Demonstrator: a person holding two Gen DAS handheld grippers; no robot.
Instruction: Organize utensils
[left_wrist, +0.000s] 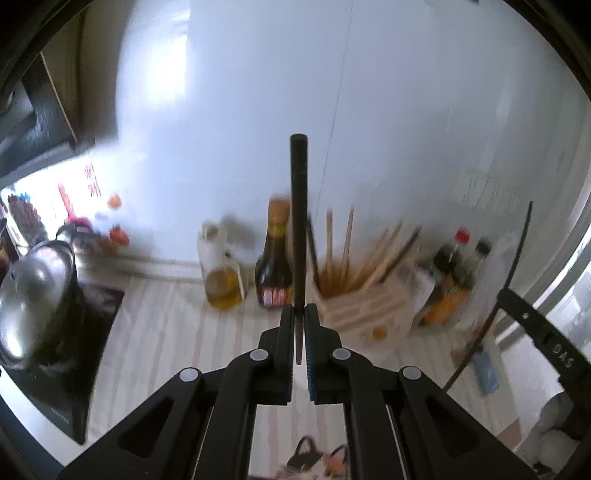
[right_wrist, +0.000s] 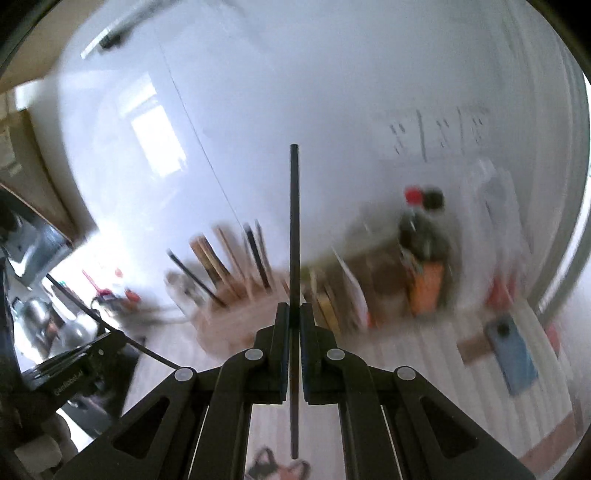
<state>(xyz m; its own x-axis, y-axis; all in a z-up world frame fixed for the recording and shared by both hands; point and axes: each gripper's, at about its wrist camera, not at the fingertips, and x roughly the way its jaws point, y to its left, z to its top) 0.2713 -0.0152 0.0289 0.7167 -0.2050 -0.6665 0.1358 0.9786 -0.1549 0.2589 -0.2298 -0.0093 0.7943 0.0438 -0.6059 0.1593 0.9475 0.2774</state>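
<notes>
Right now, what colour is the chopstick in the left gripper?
Dark brown to black chopstick, clamped in the left gripper; clearest in the left wrist view.

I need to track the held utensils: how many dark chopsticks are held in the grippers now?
2. One dark chopstick is clamped in the left gripper; another dark chopstick is in the right gripper. More stand in the wooden holder, too blurred to count.

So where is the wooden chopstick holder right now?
The wooden chopstick holder stands on the striped counter against the white wall, just right of the dark sauce bottle in the left wrist view; in the right wrist view it sits blurred, left of centre.
</notes>
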